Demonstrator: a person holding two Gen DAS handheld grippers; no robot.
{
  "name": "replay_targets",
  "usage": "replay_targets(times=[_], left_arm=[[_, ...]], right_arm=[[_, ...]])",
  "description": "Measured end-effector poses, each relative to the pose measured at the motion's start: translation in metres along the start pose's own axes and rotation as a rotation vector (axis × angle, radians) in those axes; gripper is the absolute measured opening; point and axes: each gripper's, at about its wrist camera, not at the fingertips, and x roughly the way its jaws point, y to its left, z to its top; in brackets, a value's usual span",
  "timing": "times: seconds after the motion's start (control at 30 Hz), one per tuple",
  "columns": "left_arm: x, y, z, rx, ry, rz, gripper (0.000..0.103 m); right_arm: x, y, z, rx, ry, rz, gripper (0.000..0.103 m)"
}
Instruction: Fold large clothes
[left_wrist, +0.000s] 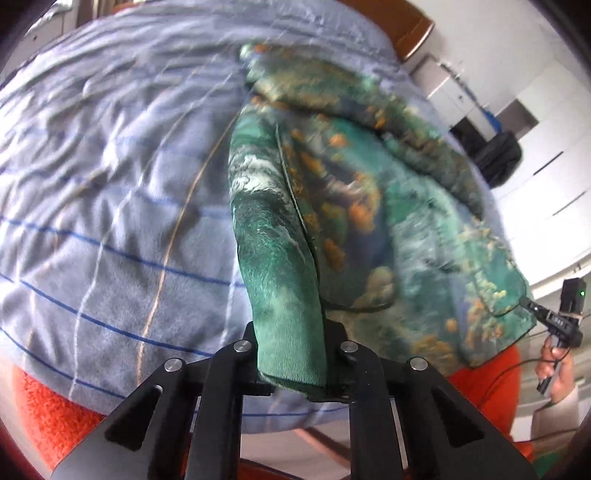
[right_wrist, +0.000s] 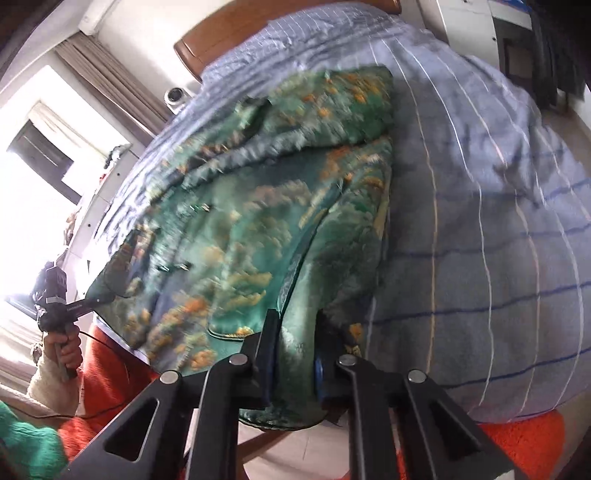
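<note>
A large green garment (left_wrist: 369, 206) printed with orange and white patches lies spread on the bed, its near hem at the bed's front edge. My left gripper (left_wrist: 291, 354) is shut on a bunched green corner of the garment that rises between its black fingers. In the right wrist view the same garment (right_wrist: 236, 229) fills the middle, and my right gripper (right_wrist: 295, 343) is shut on a fold of its hem. Each view shows the other gripper at the garment's far corner, the right gripper (left_wrist: 554, 321) and the left gripper (right_wrist: 59, 306), each held by a hand.
The bed is covered by a blue-grey striped blanket (left_wrist: 110, 184) over an orange sheet (left_wrist: 48, 410). A wooden headboard (right_wrist: 240, 29) stands at the far end. White cabinets (left_wrist: 546, 177) and a black bag (left_wrist: 498, 155) line one side; a bright window (right_wrist: 40, 155) the other.
</note>
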Motion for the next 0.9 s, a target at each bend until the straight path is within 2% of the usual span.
replay_targets(times=[0.17, 0.3, 0.47, 0.6, 0.67, 0.77, 0.9], left_arm=[[-0.038, -0.018, 0.004, 0.050, -0.057, -0.056, 0.013], [-0.055, -0.022, -0.009, 0.099, -0.028, -0.036, 0.012], [-0.078, -0.018, -0.044, 0.120, 0.018, -0.027, 0.012], [-0.118, -0.014, -0.071, 0.105, 0.041, -0.102, 0.013], [-0.141, -0.012, -0.073, 0.076, 0.018, -0.155, 0.013], [-0.168, -0.009, -0.055, 0.020, -0.070, -0.207, 0.012], [-0.169, -0.003, 0.006, -0.021, -0.201, -0.293, 0.012]], right_arm=[[-0.034, 0.011, 0.008, -0.022, -0.042, 0.033, 0.015], [-0.052, 0.013, 0.000, -0.030, -0.034, 0.057, 0.015], [-0.074, 0.015, -0.033, -0.003, 0.032, 0.101, 0.015], [-0.099, 0.017, -0.060, 0.055, 0.089, 0.193, 0.014], [-0.117, 0.019, -0.064, 0.067, 0.089, 0.250, 0.013], [-0.147, 0.025, -0.055, 0.077, 0.036, 0.347, 0.013], [-0.154, 0.022, -0.017, 0.064, -0.064, 0.393, 0.012]])
